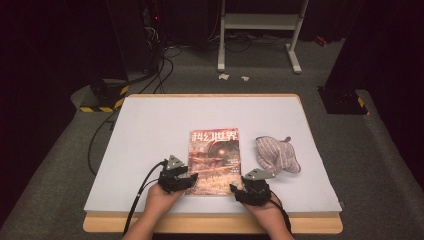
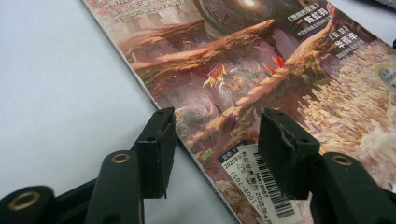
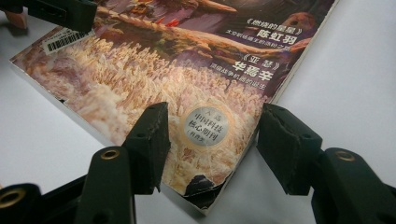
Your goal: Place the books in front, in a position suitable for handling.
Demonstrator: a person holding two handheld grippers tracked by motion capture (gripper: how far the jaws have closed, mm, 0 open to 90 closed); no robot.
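Note:
A magazine [image 1: 214, 161] with a reddish fantasy cover lies flat on the white table [image 1: 150, 130], its bottom edge towards the person. My left gripper [image 1: 190, 181] is at its lower left corner and my right gripper [image 1: 234, 189] at its lower right corner. In the left gripper view the open jaws [image 2: 217, 126] straddle the magazine's [image 2: 243, 60] spine edge, one over bare table, the other over the barcode label [image 2: 261, 184]. In the right gripper view the open jaws [image 3: 212, 123] straddle the worn corner of the magazine [image 3: 187, 60], round a silver sticker [image 3: 204, 127]. Neither pair presses on the cover.
A striped fabric hat or pouch [image 1: 276, 155] lies just right of the magazine, close to the right gripper. The table's wooden front edge [image 1: 210, 224] runs under the hands. Black cables [image 1: 145, 187] trail left from the left gripper. A white metal frame [image 1: 260, 30] stands on the floor beyond.

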